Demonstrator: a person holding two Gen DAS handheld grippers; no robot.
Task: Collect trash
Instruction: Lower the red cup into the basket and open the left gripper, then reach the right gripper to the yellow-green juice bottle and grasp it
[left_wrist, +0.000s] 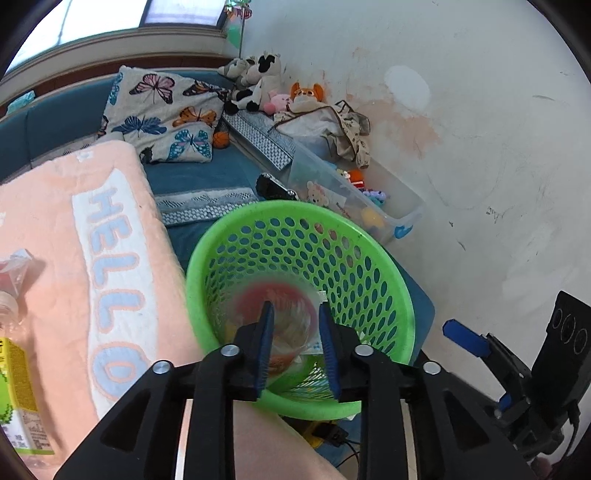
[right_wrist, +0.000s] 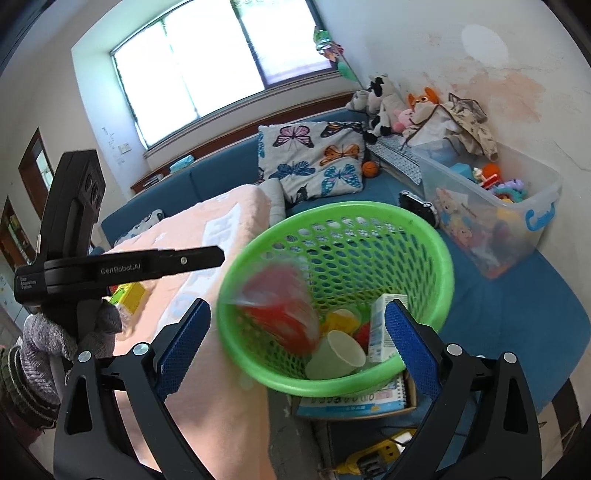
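Two grippers (left_wrist: 295, 347) (right_wrist: 295, 343) parted, empty; blurred red-labelled clear wrapper (right_wrist: 279, 314) tilted in green basket (right_wrist: 439, 258), long axis diagonal.

The basket (right_wrist: 334, 291) stands just right of the blanket (right_wrist: 207, 295), with the storage bin (right_wrist: 491, 218) behind it to the right, against the wall. In the basket lie a paper cup (right_wrist: 338, 356), a small carton (right_wrist: 384, 328) right of it, and a blurred wrapper (right_wrist: 280, 306) (whether it rests on anything cannot be told). A booklet (right_wrist: 354, 398) lies under the basket's near edge. The butterfly pillow (right_wrist: 310, 162) sits behind the blanket.
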